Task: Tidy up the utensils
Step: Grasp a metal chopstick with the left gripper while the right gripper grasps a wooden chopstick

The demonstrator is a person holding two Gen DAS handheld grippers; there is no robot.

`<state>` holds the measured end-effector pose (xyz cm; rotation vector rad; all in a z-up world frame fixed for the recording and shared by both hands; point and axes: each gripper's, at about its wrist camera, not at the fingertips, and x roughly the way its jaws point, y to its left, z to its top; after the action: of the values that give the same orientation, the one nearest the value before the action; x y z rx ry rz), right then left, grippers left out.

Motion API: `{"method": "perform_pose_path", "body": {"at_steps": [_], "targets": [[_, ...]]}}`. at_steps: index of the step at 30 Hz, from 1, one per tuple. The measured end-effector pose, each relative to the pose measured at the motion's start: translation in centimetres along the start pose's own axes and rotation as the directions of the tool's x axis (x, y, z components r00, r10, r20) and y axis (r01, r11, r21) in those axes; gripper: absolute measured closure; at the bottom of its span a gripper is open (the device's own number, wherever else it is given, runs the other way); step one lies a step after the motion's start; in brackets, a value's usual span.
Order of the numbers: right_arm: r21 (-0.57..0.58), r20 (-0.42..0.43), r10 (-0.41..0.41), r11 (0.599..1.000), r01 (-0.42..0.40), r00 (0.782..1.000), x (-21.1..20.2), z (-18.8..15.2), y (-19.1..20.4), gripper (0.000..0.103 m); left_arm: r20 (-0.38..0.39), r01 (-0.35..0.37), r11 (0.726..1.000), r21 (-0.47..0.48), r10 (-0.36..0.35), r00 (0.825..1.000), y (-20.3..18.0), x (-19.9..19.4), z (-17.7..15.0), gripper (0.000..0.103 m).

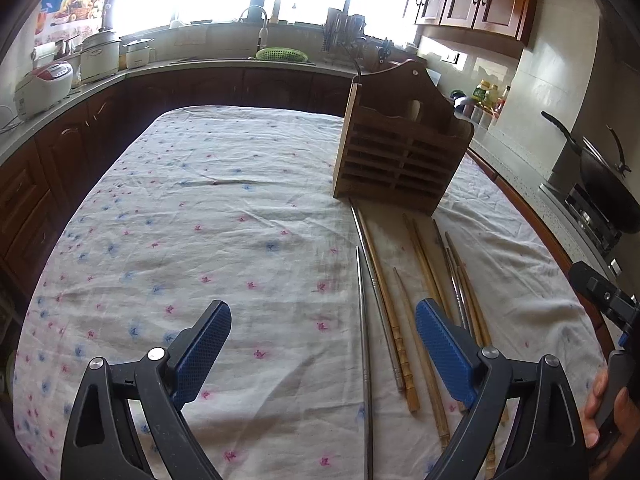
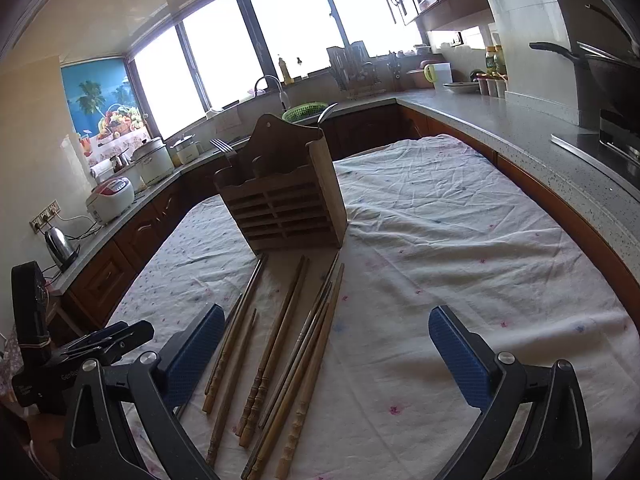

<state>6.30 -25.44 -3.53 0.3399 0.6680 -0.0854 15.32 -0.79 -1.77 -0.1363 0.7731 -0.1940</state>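
A table draped in a floral cloth [image 1: 200, 208] stands in a kitchen; on it sits a slatted wooden holder [image 1: 400, 152], upright, toward the far right side in the left view and centre in the right view. A fork [image 2: 221, 145] and a spoon [image 2: 328, 112] stick up from its compartments. In front of the holder lie the chopsticks [image 2: 276, 344], loose on the cloth in a rough row, their lengths running toward the cameras; most are wood, some are metal [image 1: 366, 344]. Their far tips come close to the holder's base; whether any touch it cannot be told.

The left gripper [image 1: 322, 344] hovers low over the cloth, its blue pads spread wide, holding nothing; a few chopsticks lie between and beneath its fingers. The right gripper [image 2: 326, 352] is likewise spread and empty, just above the near ends of the chopsticks; a hand [image 1: 612, 412] grips its handle at the left view's right edge.
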Motion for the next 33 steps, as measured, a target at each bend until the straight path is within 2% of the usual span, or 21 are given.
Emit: {"method": "perform_pose_path", "body": {"at_steps": [1,3,6,11,13,15,17,22,24,31,33], "targets": [[0.005,-0.005,0.002,1.0,-0.002,1.0,0.2,0.1,-0.1,0.001,-0.01,-0.004,1.0,0.009,0.004,1.0,-0.2,0.4,0.2,0.012],[0.011,-0.015,0.005,1.0,-0.005,1.0,0.7,0.3,-0.2,0.003,-0.03,-0.008,1.0,0.027,0.009,1.0,-0.5,1.3,0.6,0.02],[0.017,-0.041,0.004,1.0,-0.004,0.999,1.9,0.6,-0.3,0.013,-0.063,-0.002,0.999,0.039,0.005,0.998,-0.8,2.7,1.3,0.031],[0.026,-0.1,0.003,1.0,-0.001,0.995,4.3,1.1,-0.5,0.04,-0.111,0.011,0.999,0.05,-0.005,0.994,-1.2,5.1,2.3,0.042],[0.033,-0.123,0.009,0.999,-0.005,0.992,5.4,1.3,-0.5,0.046,-0.132,0.011,0.998,0.062,-0.003,0.991,-1.6,6.3,2.7,0.043],[0.034,-0.147,0.012,0.999,-0.007,0.989,6.6,1.5,-0.6,0.054,-0.153,0.005,0.997,0.079,0.007,0.988,-1.9,7.5,3.2,0.05],[0.04,-0.168,0.014,0.999,-0.007,0.986,7.8,1.7,-0.8,0.062,-0.17,0.005,0.996,0.087,0.01,0.985,-2.0,8.7,3.5,0.053],[0.037,-0.209,-0.001,0.999,0.009,0.978,10.4,2.4,-1.0,0.072,-0.208,0.017,0.996,0.09,0.002,0.978,-2.2,10.8,4.1,0.059],[0.027,-0.226,-0.015,0.999,0.021,0.974,11.5,2.6,-1.1,0.075,-0.222,0.025,0.995,0.096,-0.003,0.975,-2.3,11.5,4.2,0.066],[-0.012,-0.291,-0.066,0.998,0.065,0.954,15.1,2.8,-1.2,0.084,-0.22,0.018,0.988,0.151,0.016,0.975,-3.2,12.7,4.5,0.07],[-0.034,-0.286,-0.076,0.997,0.069,0.955,15.5,2.8,-0.9,0.085,-0.216,0.005,0.984,0.177,0.034,0.976,-3.6,12.9,4.3,0.07]]}}
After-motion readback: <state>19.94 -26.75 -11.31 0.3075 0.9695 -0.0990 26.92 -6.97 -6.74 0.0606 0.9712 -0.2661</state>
